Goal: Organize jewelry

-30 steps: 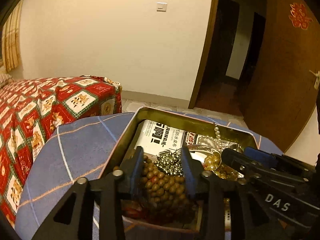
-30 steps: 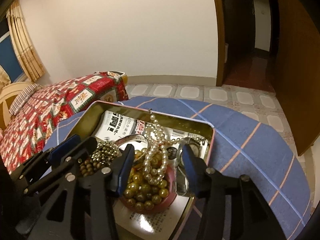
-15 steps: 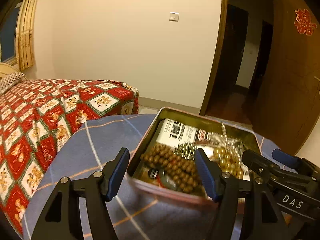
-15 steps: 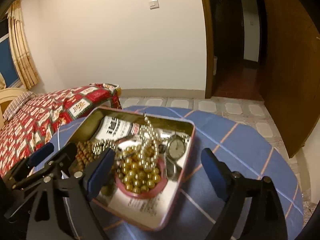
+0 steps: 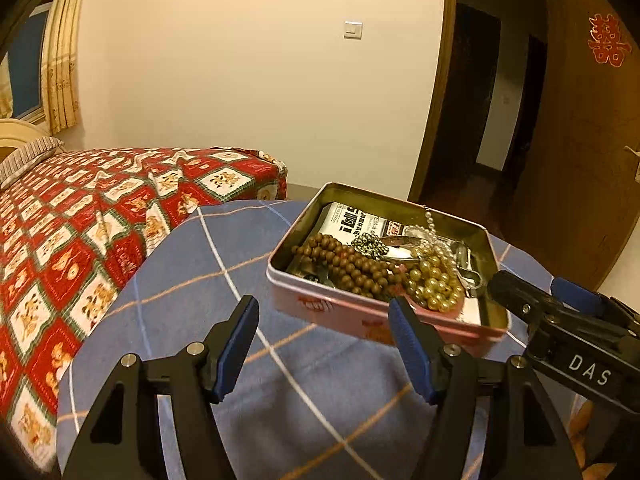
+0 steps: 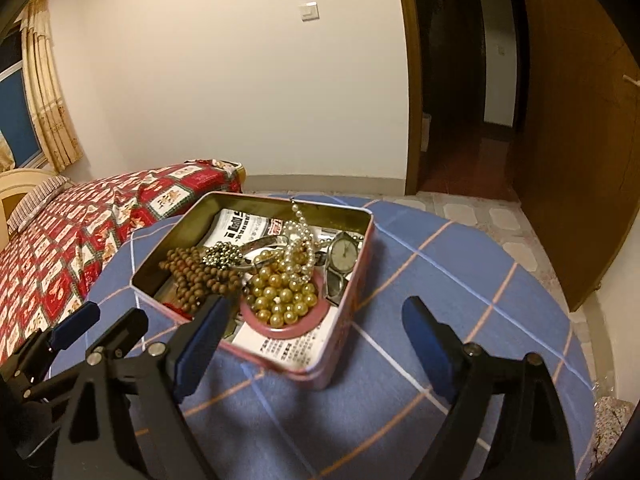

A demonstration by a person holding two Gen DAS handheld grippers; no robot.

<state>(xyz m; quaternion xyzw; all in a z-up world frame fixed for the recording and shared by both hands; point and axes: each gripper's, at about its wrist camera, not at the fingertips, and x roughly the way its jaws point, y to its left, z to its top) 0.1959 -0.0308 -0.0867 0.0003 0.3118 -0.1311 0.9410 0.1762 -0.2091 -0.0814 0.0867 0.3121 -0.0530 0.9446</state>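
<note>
jewelry fills the open pink rectangular metal tin (image 6: 344, 352) on the blue checked tablecloth (image 6: 460, 280): brown wooden beads (image 6: 192, 276) left, gold pearls (image 6: 280, 300) middle, silver wristwatch (image 6: 344, 256) right. left gripper (image 5: 324, 344) and right gripper (image 6: 312, 340) hang near, spread wide, empty, apparently finished.

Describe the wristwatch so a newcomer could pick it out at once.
On the blue checked tablecloth stands an open pink tin of jewelry. The wristwatch lies along its right wall, beside the pearls: the only piece with a round dial, not beads.
</note>
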